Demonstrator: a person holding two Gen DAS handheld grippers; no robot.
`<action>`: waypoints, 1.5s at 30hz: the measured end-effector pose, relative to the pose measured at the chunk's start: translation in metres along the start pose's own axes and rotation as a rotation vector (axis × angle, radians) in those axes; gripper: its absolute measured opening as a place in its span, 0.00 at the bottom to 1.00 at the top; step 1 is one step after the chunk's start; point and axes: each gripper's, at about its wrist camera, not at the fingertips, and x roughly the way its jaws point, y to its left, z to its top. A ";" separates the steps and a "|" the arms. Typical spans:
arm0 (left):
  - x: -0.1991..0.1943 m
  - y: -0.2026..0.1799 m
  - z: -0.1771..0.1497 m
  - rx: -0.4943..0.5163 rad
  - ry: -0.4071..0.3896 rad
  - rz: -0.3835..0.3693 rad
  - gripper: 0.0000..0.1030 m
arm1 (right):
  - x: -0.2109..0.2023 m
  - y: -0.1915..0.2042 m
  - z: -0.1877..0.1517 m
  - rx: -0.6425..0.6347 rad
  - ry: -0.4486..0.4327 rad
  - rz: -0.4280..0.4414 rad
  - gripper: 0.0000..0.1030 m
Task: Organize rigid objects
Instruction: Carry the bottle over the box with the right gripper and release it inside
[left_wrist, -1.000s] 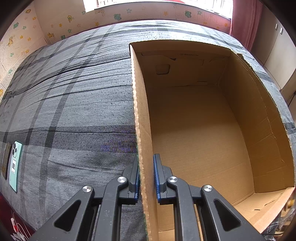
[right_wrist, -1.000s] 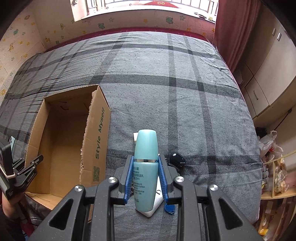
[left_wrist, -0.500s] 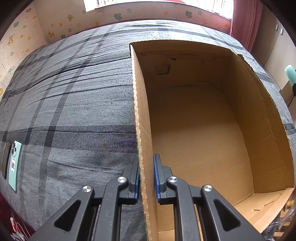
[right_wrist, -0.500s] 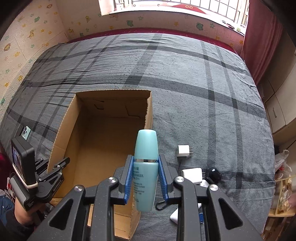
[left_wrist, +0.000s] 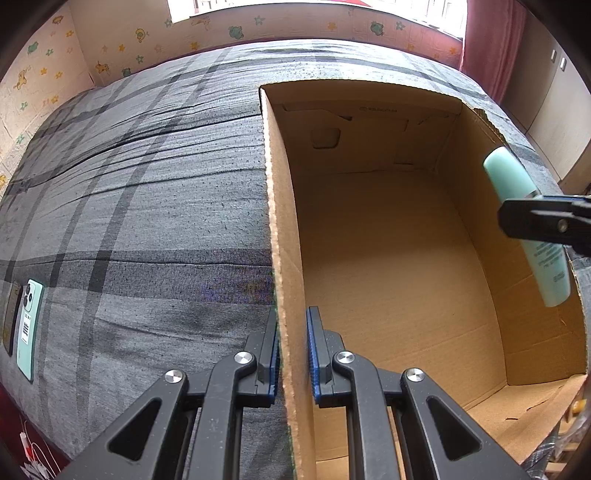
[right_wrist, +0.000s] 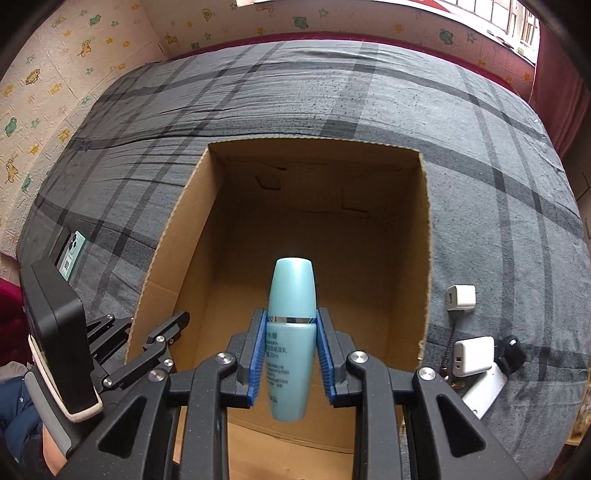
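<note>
An open cardboard box (left_wrist: 388, 258) (right_wrist: 369, 229) lies on the grey plaid bed, its inside bare. My left gripper (left_wrist: 291, 325) is shut on the box's left wall (left_wrist: 284, 240), one blue pad on each side. It also shows at the box's left edge (right_wrist: 147, 350) in the right wrist view. My right gripper (right_wrist: 291, 332) is shut on a teal lotion bottle (right_wrist: 291, 332), cap end forward, held above the box's opening. From the left wrist view the bottle (left_wrist: 528, 221) hangs tilted over the box's right wall.
A teal phone (left_wrist: 29, 306) (right_wrist: 72, 254) lies near the bed's left edge. Right of the box lie a small white charger (right_wrist: 461, 297), a white power bank (right_wrist: 474, 356) and a black item (right_wrist: 513, 349). Patterned wall and window stand beyond the bed.
My right gripper carried the bottle leftward from the bed beside the box to above the box's opening. The bottle came into the left wrist view. The left gripper stayed still.
</note>
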 end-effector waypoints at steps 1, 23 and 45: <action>0.000 0.000 0.000 0.001 0.001 0.000 0.13 | 0.006 0.003 0.000 -0.001 0.009 0.001 0.26; -0.001 -0.001 0.001 0.003 0.002 0.005 0.14 | 0.091 0.021 0.004 0.036 0.173 0.013 0.27; -0.001 0.000 0.001 0.004 0.004 0.010 0.14 | 0.053 0.013 0.004 0.007 0.076 -0.061 0.67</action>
